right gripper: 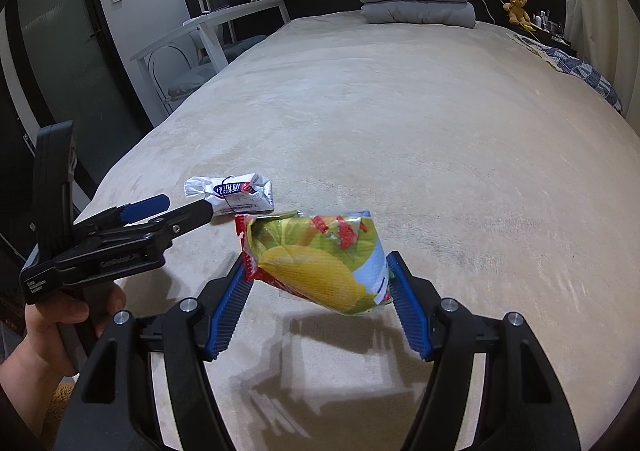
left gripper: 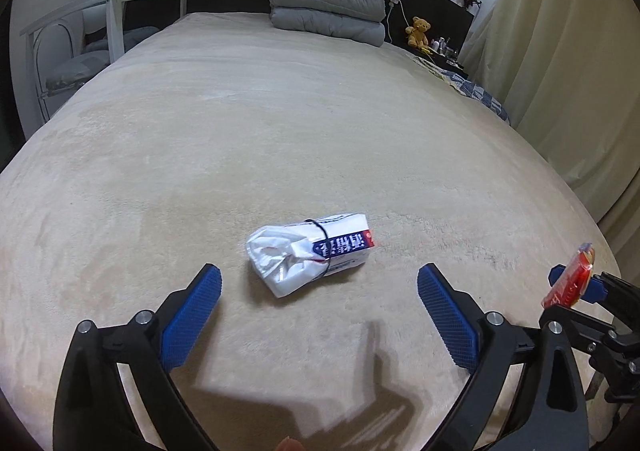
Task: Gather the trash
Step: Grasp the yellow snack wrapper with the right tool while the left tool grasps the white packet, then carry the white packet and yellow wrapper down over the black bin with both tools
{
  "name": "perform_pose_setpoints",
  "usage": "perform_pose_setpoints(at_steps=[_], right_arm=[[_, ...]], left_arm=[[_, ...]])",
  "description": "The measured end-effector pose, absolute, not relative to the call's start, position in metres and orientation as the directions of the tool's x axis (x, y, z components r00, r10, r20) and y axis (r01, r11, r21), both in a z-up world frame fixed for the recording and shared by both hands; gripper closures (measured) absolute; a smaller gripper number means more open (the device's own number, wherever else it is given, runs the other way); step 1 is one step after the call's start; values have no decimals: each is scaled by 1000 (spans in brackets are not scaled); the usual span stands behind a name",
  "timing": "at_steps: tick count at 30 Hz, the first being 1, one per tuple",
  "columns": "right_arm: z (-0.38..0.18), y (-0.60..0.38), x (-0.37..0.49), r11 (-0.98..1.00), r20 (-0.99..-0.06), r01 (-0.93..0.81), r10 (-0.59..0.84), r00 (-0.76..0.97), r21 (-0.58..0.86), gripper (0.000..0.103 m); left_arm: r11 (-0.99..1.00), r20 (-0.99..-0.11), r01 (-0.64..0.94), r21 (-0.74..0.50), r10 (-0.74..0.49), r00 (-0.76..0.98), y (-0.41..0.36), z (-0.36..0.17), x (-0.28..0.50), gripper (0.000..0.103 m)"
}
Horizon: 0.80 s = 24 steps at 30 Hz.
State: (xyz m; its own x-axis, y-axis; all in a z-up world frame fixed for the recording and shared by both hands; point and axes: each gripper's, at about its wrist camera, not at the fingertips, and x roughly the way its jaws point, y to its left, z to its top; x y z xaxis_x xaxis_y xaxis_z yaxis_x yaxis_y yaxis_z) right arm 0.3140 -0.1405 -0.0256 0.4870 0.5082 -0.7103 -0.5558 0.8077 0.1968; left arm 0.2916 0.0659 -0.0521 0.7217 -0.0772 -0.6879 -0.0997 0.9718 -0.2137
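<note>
Left gripper point(left gripper: 319, 283), jaws wide and empty, faces the white packet point(left gripper: 310, 253) lying on the bed point(left gripper: 280, 111); to grip well, straddle its banded middle before closing, while the right gripper point(right gripper: 318, 277) holds the chip bag point(right gripper: 320, 261).
</note>
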Motion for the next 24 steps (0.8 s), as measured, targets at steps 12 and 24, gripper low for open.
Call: perform_pose_setpoints(at_steps=[12, 24], right_arm=[[-20, -161, 316, 807, -705, -538, 528, 473, 243, 35], [-21, -162, 319, 814, -714, -529, 518, 471, 241, 35]], left_arm=[[970, -712, -173, -173, -2, 702, 64, -69, 332, 8], [975, -720, -174, -137, 22, 693, 68, -70, 330, 31]])
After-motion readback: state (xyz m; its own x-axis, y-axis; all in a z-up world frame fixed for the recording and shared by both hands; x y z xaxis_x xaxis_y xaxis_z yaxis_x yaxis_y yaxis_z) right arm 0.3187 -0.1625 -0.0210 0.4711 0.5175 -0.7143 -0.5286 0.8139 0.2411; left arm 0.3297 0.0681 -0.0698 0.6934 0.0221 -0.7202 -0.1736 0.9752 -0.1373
